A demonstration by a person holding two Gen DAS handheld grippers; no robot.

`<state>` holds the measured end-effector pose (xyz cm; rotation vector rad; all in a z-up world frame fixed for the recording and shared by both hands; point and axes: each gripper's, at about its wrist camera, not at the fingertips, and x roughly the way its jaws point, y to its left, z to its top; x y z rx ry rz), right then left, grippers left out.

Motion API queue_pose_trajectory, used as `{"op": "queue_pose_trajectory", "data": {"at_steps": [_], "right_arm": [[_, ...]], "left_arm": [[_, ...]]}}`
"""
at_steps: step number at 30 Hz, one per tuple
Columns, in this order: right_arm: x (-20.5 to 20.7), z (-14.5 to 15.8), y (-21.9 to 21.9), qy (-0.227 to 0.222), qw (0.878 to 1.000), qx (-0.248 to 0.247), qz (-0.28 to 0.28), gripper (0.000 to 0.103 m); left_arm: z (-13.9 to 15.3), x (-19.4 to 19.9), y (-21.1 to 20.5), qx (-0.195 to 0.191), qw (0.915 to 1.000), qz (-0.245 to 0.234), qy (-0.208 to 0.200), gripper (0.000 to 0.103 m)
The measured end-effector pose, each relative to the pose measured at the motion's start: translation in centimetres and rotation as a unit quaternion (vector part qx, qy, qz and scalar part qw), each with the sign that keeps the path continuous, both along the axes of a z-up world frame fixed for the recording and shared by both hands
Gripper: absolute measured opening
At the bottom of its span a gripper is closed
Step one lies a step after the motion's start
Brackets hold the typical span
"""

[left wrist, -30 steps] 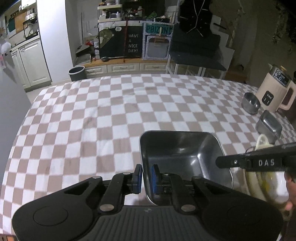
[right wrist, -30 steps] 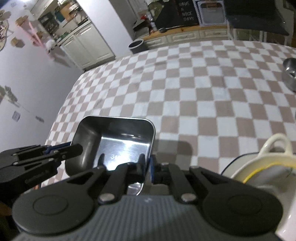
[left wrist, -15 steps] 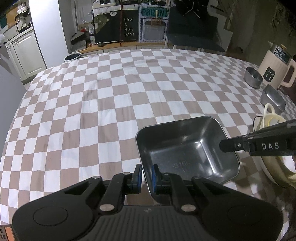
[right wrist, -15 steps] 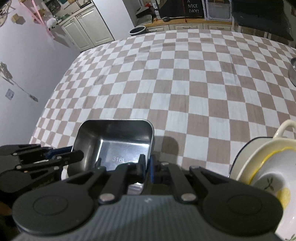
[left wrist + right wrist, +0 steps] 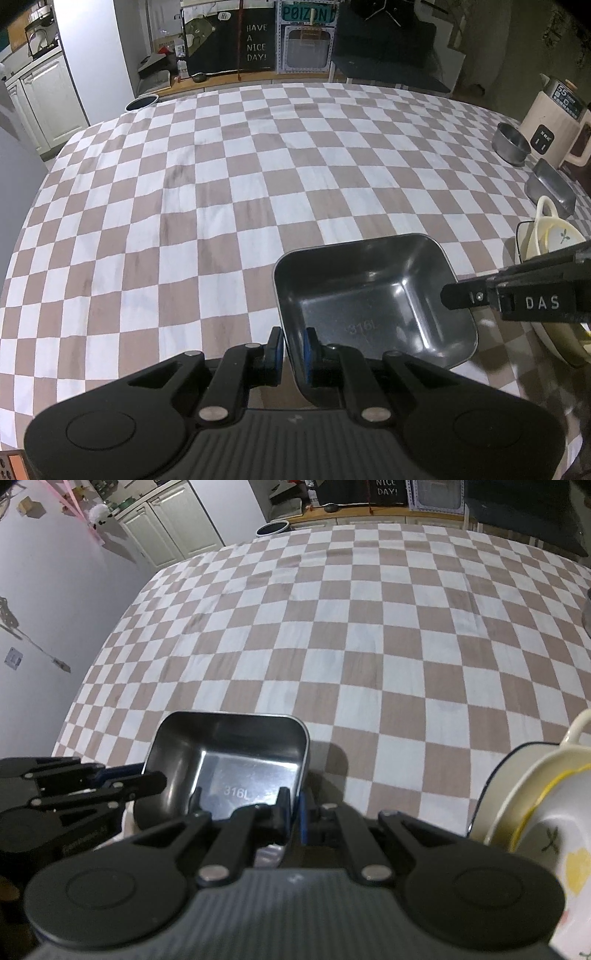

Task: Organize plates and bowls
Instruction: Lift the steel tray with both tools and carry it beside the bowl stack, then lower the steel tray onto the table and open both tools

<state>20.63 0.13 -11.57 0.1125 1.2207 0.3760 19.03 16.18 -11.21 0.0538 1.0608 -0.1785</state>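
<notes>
On the brown-and-white checked cloth of the counter (image 5: 221,206) sat a rectangular stainless-steel dish (image 5: 373,295), its near-left rim clenched in the left claw (image 5: 293,347) and its right rim pinched by the right claw (image 5: 293,814); cream ceramic bowls (image 5: 535,812) lay just beside.

Three steel dishes (image 5: 373,295), one kettle (image 5: 554,122).

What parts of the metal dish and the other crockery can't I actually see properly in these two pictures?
- Steel dish: its near rim is behind the left gripper in the left view, and behind the right gripper in the right view.
- Cream bowls: cut off by the right edge in both views.
- Round steel bowl and kettle: far off, and the kettle's display is too small to read fully.
</notes>
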Motion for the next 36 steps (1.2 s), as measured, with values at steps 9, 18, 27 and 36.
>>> {"op": "queue_pose_trajectory", "data": {"at_steps": [9,18,27,36], "right_arm": [[0.2,-1.3,1.3,0.001,1.000,-0.004,0.001,0.007],[0.3,-2.0,2.1,-0.003,1.000,-0.012,0.009,0.011],[0.4,-1.3,2.0,-0.016,1.000,-0.013,0.004,0.028],[-0.5,0.6,2.0,-0.045,0.998,-0.034,-0.004,0.061]], "left_arm": [[-0.2,0.2,0.1,-0.002,1.0000,-0.006,0.001,0.012],[-0.1,0.4,0.5,-0.007,1.0000,0.005,0.004,0.013],[0.2,0.2,0.5,-0.005,0.9999,0.006,0.008,0.027],[1.8,-0.7,0.6,-0.002,0.9999,0.011,-0.005,0.059]]}}
